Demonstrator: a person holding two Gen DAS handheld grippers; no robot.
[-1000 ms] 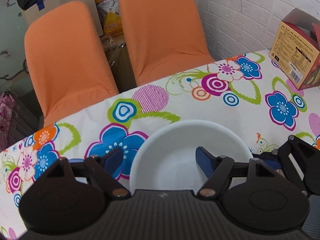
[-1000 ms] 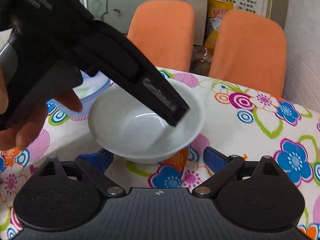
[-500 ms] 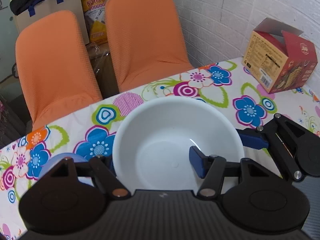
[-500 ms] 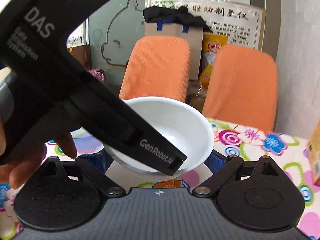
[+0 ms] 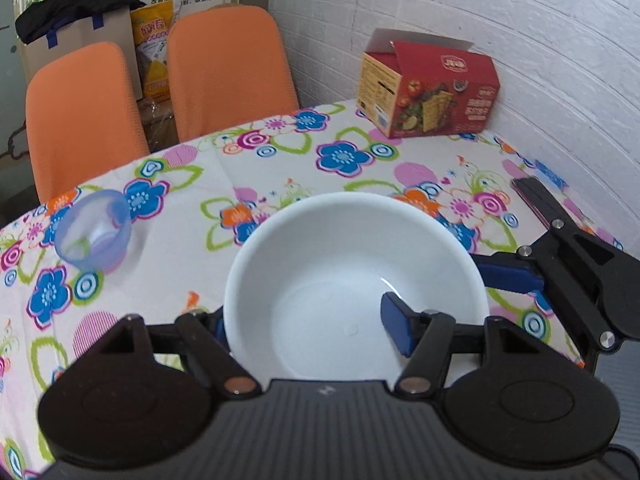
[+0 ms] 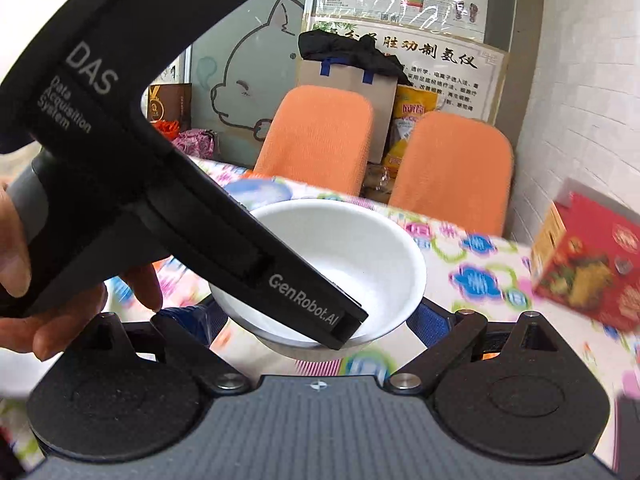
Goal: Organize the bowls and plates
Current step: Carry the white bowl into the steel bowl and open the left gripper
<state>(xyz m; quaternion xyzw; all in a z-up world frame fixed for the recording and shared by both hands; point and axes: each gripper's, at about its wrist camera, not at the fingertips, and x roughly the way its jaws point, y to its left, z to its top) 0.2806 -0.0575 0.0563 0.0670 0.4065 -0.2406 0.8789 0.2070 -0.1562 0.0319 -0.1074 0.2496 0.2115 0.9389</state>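
A white bowl hangs just above the flowered tablecloth, with my left gripper shut on it. Its right blue pad is inside the bowl and its left finger is hidden behind the bowl's left wall. In the right wrist view the bowl sits in front of my right gripper, which stands open with a finger on either side of the bowl's underside; I cannot tell whether they touch it. The left gripper's black housing crosses the bowl. A small translucent blue bowl lies on the cloth at the left.
A red food box stands at the table's far right corner against the white brick wall. Two orange chairs are beyond the far edge. A hand holds the left gripper's handle. The right gripper's finger is next to the bowl's right rim.
The bowl has come up off the table and moved to the right with both grippers around it. The small blue bowl and the whole red box have come into the left view.
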